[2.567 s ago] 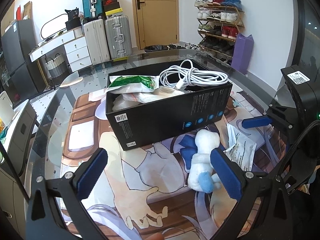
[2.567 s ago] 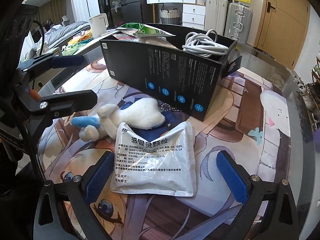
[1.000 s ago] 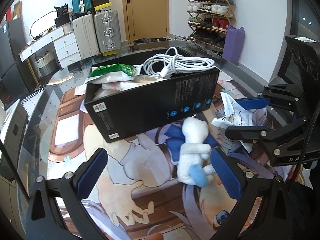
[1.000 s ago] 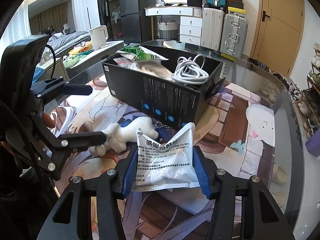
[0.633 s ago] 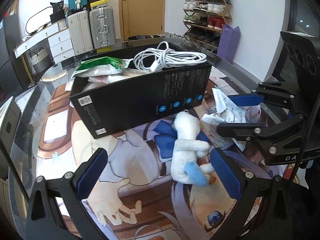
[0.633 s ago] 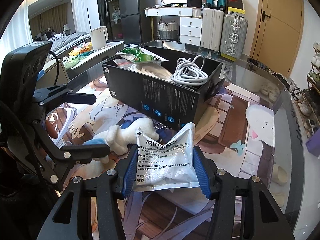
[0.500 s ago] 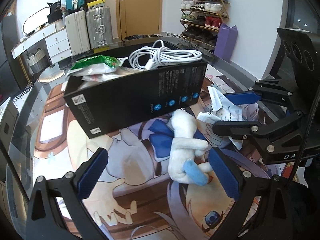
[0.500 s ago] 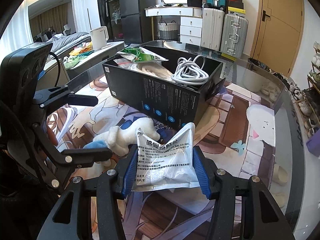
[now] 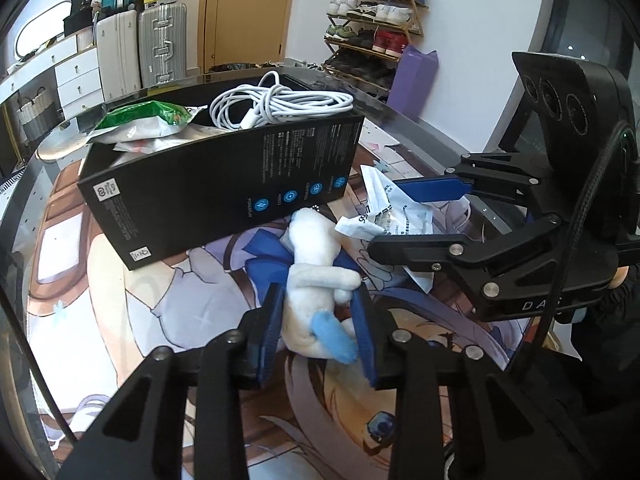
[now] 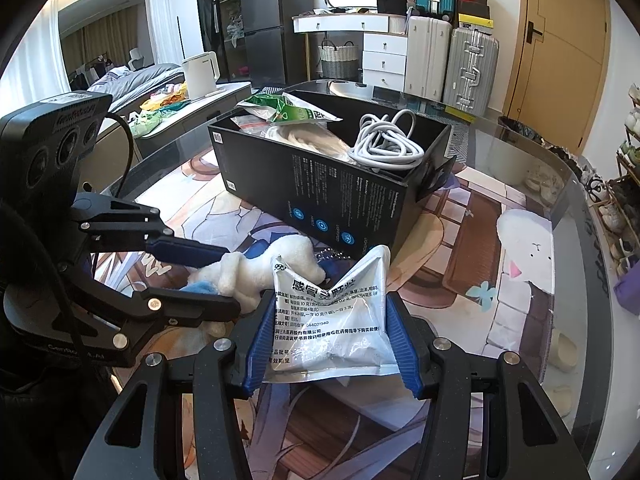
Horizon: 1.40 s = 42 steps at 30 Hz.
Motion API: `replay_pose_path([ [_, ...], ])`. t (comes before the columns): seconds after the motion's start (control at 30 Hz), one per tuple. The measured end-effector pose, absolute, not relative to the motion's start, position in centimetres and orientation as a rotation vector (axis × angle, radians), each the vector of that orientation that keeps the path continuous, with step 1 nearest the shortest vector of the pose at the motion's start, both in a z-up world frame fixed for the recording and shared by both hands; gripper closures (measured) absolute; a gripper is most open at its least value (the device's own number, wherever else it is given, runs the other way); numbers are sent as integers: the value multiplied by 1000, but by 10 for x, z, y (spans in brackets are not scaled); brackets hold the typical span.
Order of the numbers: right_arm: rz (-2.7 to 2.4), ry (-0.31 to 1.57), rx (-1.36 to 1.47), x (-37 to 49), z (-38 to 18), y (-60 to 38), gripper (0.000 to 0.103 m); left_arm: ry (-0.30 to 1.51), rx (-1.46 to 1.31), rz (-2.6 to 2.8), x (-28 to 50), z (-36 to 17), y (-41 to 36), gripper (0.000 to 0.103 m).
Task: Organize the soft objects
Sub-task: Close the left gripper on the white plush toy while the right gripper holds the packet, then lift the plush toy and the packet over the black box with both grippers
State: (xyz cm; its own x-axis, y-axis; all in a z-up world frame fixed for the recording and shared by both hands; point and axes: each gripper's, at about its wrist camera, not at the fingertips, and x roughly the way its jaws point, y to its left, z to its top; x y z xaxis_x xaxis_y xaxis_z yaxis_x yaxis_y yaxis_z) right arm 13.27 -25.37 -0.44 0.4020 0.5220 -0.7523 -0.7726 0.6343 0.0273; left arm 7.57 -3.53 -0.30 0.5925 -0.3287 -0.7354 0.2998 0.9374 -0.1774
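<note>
My left gripper [image 9: 318,322] is shut on a white plush toy [image 9: 316,276] with a blue tip, which lies on the printed mat in front of the black box [image 9: 224,184]. My right gripper [image 10: 330,340] is shut on a silver medicine pouch [image 10: 332,316] with Chinese print, held just above the mat. The pouch also shows in the left wrist view [image 9: 396,216], right of the toy. The toy shows in the right wrist view [image 10: 260,268], left of the pouch. The open black box [image 10: 320,196] holds a coiled white cable [image 10: 386,144], a green packet [image 10: 280,108] and other bags.
The round glass table [image 10: 568,184] carries an anime-print mat [image 9: 132,320]. Suitcases [image 10: 448,60], white drawers and a shoe rack [image 9: 372,20] stand behind. A kettle [image 10: 200,72] sits on a side counter at the left.
My left gripper has shut on the plush toy, after being wide open around it. My right gripper closed on the pouch earlier and keeps holding it lifted.
</note>
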Motion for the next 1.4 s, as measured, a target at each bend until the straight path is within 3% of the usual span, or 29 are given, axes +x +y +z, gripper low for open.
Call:
replay_pose_path([
  [1.4, 869, 700, -297, 121, 23, -263, 49, 811, -56, -363, 70, 15, -16, 77],
])
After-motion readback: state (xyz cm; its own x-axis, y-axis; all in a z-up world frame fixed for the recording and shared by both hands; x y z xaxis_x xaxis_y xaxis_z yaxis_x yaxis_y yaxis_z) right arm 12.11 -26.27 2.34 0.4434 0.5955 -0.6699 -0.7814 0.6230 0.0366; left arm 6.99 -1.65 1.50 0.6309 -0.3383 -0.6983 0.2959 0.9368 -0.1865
